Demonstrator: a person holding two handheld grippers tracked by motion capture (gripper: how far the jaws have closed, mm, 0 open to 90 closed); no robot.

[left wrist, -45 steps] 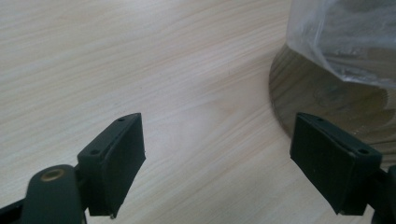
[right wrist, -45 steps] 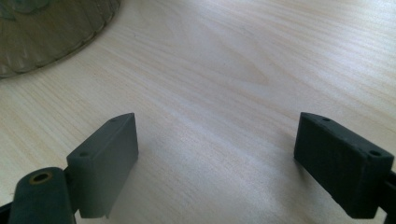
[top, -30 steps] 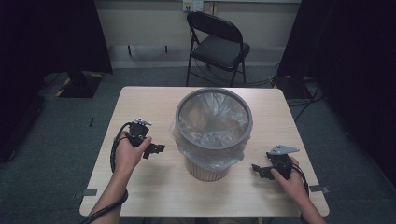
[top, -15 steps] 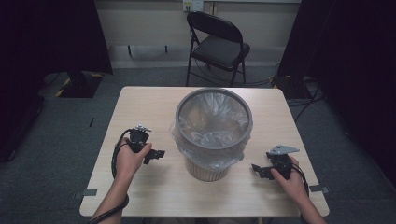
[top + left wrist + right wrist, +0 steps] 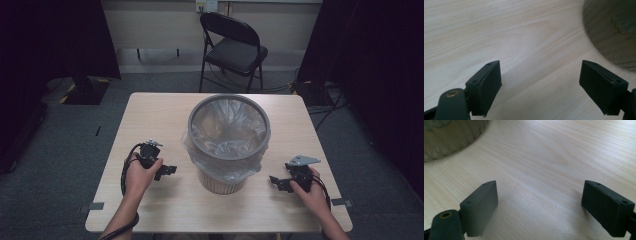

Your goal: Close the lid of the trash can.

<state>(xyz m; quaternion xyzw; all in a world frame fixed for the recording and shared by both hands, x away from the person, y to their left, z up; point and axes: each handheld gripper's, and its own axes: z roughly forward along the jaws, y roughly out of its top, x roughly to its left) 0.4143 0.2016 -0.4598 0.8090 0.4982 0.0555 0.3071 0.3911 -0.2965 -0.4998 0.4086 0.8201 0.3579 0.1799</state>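
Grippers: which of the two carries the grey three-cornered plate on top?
The right gripper, right of the lined bin, carries it. The left gripper has none; a black cable loops from it instead.

Pretty dim room overall. A black folding chair [image 5: 234, 49] sits on grey carpet [image 5: 65, 150], and right behind the chair is a pale wall [image 5: 150, 25] with an outlet [image 5: 206, 5]. Dark curtains [image 5: 55, 35] hang either side of the chair, cables [image 5: 325, 97] to its right.
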